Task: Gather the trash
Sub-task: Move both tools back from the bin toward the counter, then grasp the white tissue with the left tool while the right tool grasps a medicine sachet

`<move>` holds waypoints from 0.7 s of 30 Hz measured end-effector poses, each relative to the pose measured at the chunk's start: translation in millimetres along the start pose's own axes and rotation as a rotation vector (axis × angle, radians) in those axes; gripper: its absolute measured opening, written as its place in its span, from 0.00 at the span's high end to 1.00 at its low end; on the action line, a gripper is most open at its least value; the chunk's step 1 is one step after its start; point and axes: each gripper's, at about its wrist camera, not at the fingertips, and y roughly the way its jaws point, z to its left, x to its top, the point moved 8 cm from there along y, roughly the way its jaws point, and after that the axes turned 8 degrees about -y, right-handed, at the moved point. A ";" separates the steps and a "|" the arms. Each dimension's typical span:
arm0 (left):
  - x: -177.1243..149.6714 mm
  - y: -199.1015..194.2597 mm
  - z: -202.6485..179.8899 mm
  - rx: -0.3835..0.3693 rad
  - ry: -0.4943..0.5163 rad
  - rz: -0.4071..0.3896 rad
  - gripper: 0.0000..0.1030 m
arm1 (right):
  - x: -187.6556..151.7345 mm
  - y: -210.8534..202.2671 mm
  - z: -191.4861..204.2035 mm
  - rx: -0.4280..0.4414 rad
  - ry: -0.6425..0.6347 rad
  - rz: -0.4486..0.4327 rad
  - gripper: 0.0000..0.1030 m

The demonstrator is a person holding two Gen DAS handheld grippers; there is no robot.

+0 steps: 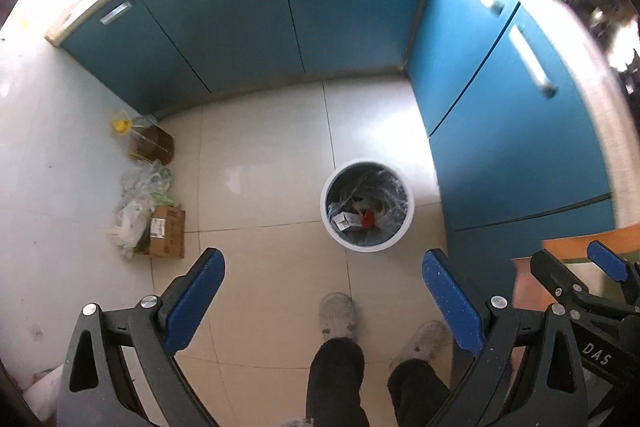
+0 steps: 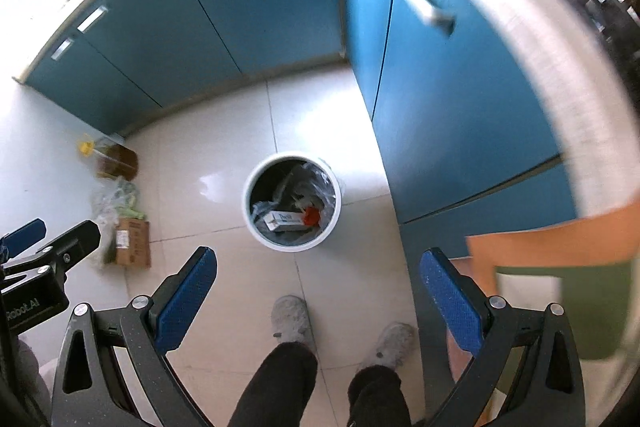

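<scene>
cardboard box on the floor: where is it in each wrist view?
Left wrist: cardboard box lies lower left, by the crumpled plastic bags, left of the left gripper.
Right wrist: cardboard box at left edge, mid-height, below the bags.
Shared landmark: white trash bin, to the box's right in both.

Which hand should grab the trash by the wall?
Probably left. The cardboard box and plastic bags lie left of the bin, nearer the open left gripper; the right gripper is farther.
</scene>
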 end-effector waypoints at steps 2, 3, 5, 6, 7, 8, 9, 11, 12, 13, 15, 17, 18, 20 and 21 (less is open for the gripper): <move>-1.3 -33.3 1.0 0.023 -0.010 -0.030 0.02 | 0.7 -32.4 -1.0 0.037 0.010 -0.025 0.00; -1.6 -46.2 0.9 0.039 -0.009 -0.046 0.02 | 1.2 -50.8 -2.7 0.074 0.029 -0.039 0.00; -0.7 -78.4 -6.2 0.063 0.003 -0.100 0.02 | 0.7 -82.3 -8.7 0.143 0.075 -0.065 0.00; 0.2 -94.4 -13.7 0.060 0.010 -0.128 0.02 | -0.3 -98.5 -14.4 0.167 0.096 -0.081 0.00; 1.1 -107.1 -22.2 0.053 0.018 -0.146 0.02 | -1.2 -109.6 -19.9 0.174 0.112 -0.096 0.00; 2.4 -116.4 -30.7 0.046 0.026 -0.158 0.02 | -3.3 -124.7 -31.7 0.184 0.134 -0.118 0.00; 3.8 -127.0 -45.9 0.032 0.043 -0.173 0.02 | -6.6 -138.0 -46.5 0.187 0.160 -0.138 0.00; 4.4 -138.0 -76.7 0.011 0.079 -0.181 0.02 | -17.0 -158.2 -84.5 0.165 0.222 -0.164 0.00; 3.1 -142.2 -99.6 -0.009 0.107 -0.178 0.02 | -24.3 -168.8 -108.6 0.155 0.268 -0.176 0.00; 1.4 -147.0 -122.4 -0.027 0.137 -0.176 0.02 | -31.6 -175.2 -127.1 0.146 0.301 -0.183 0.00; -5.3 -153.1 -167.1 -0.057 0.200 -0.170 0.02 | -56.2 -186.1 -184.0 0.086 0.404 -0.197 0.00; -20.7 -148.1 -232.1 -0.098 0.298 -0.141 0.02 | -84.0 -192.6 -238.6 0.017 0.495 -0.194 0.00; -28.2 -145.6 -259.2 -0.116 0.336 -0.116 0.02 | -104.5 -193.1 -269.7 -0.031 0.548 -0.179 0.00; -47.5 -139.2 -308.6 -0.155 0.398 -0.061 0.02 | -143.5 -185.4 -320.9 -0.095 0.630 -0.140 0.00; -58.1 -134.9 -331.9 -0.165 0.431 -0.036 0.02 | -166.6 -180.7 -346.3 -0.128 0.675 -0.116 0.00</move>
